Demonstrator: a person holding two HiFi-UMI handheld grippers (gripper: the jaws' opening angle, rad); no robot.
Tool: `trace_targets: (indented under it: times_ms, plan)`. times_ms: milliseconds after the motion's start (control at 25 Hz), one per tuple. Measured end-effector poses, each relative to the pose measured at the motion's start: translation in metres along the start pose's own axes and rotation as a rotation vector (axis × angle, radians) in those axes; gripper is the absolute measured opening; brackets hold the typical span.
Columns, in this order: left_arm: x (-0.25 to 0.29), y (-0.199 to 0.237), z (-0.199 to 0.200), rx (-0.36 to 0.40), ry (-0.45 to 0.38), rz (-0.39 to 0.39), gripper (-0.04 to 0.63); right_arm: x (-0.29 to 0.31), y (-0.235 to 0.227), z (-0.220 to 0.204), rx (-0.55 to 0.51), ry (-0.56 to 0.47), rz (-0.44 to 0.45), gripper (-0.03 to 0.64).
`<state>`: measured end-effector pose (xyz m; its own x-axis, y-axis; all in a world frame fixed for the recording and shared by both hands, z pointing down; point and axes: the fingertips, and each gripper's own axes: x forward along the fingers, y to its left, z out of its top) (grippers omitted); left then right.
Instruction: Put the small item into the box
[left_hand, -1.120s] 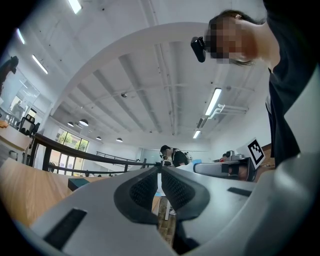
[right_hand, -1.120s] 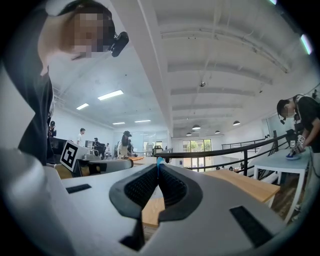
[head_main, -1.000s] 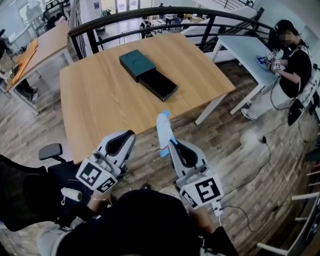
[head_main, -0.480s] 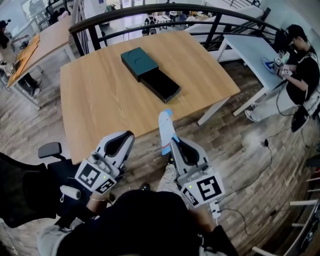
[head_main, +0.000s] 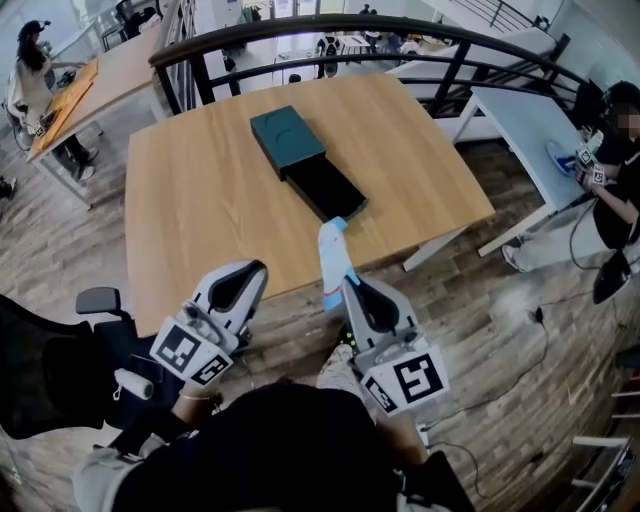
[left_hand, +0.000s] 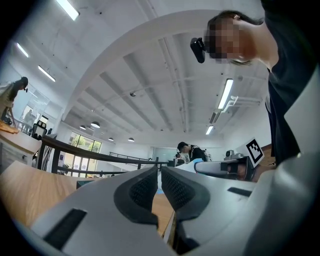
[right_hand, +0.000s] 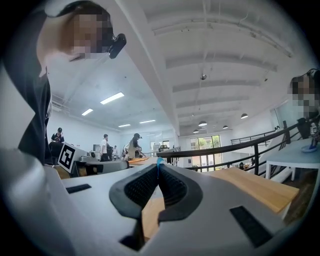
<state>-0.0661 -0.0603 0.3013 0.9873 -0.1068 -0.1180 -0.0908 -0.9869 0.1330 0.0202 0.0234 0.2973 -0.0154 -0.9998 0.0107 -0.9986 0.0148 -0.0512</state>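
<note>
At near left, off the near edge of the table (head_main: 200, 210), the left gripper (head_main: 252, 270) is held in the air. The left gripper view shows this gripper (left_hand: 159, 170) with jaws drawn to a bare slit, nothing between them. Only the head view shows the dark box (head_main: 290, 142), centre-far on the table, its tray slid out toward the near right. To the right, the right gripper (head_main: 349, 285) is clamped on the small item (head_main: 332, 260), a white strip pointing far. The right gripper view shows only the item's blue tip (right_hand: 159, 161) above the closed jaws.
</note>
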Motion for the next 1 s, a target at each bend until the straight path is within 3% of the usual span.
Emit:
trace_targets:
  times_ms: [1000]
  plan:
    - [0.101, 0.025, -0.005, 0.044, 0.016, 0.113, 0.032, 0.047, -0.108, 0.007, 0.035, -0.022, 0.126, 0.025]
